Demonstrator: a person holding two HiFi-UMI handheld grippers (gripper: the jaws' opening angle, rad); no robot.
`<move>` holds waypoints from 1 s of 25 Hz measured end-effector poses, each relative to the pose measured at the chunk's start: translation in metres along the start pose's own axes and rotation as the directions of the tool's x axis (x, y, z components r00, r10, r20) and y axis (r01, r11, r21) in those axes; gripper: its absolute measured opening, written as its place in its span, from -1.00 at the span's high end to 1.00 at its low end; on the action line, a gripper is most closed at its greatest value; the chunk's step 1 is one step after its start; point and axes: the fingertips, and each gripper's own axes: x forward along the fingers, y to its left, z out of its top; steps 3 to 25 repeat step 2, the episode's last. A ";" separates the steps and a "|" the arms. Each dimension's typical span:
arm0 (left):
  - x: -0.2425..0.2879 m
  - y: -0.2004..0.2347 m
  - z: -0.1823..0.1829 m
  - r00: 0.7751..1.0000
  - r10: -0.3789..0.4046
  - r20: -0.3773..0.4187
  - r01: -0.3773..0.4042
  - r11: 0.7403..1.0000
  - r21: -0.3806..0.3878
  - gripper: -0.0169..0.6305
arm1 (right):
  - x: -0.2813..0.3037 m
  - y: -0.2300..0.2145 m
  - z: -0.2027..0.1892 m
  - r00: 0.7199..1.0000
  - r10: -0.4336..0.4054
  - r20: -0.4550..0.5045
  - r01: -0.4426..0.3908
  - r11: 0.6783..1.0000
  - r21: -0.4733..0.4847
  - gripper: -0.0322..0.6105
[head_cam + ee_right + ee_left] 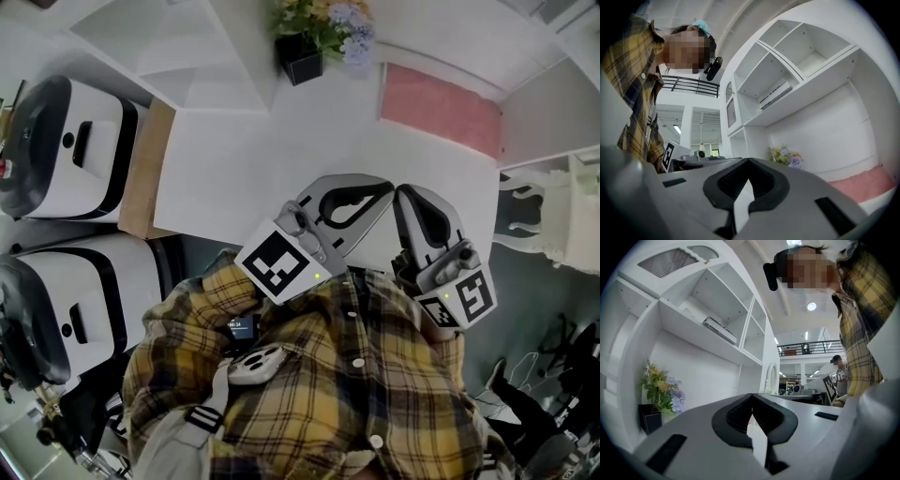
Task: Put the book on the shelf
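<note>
We've got our left tongs (382, 187) and right tongs (405, 195) both closed, empty. The flat pink rectangle (439, 110), probably the book, lies crosswise on the white tabletop (244, 159) ahead-right, nearer the right.

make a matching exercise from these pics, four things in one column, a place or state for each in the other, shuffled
Things: 1 book; 2 flower pot; 3 pink mat; 4 left hand-held gripper.
Places or states: a shut, holding nothing; b lying flat in an upper shelf compartment; c black, standing at the back of the desk; d flat on the desk, right of the pot.
Pairs: 1-b; 2-c; 3-d; 4-a.
</note>
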 end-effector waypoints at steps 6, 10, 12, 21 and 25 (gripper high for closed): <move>0.004 0.000 0.002 1.000 -0.020 0.000 0.020 1.000 0.007 0.89 | 0.001 -0.003 0.001 1.000 -0.006 0.003 0.006 1.000 -0.004 0.85; 0.004 0.000 0.002 1.000 -0.020 0.000 0.020 1.000 0.007 0.89 | 0.001 -0.003 0.001 1.000 -0.006 0.003 0.006 1.000 -0.004 0.85; 0.004 0.000 0.002 1.000 -0.020 0.000 0.020 1.000 0.007 0.89 | 0.001 -0.003 0.001 1.000 -0.006 0.003 0.006 1.000 -0.004 0.85; 0.004 0.000 0.002 1.000 -0.020 0.000 0.020 1.000 0.007 0.89 | 0.001 -0.003 0.001 1.000 -0.006 0.003 0.006 1.000 -0.004 0.85; 0.004 0.000 0.002 1.000 -0.020 0.000 0.020 1.000 0.007 0.89 | 0.001 -0.003 0.001 1.000 -0.006 0.003 0.006 1.000 -0.004 0.85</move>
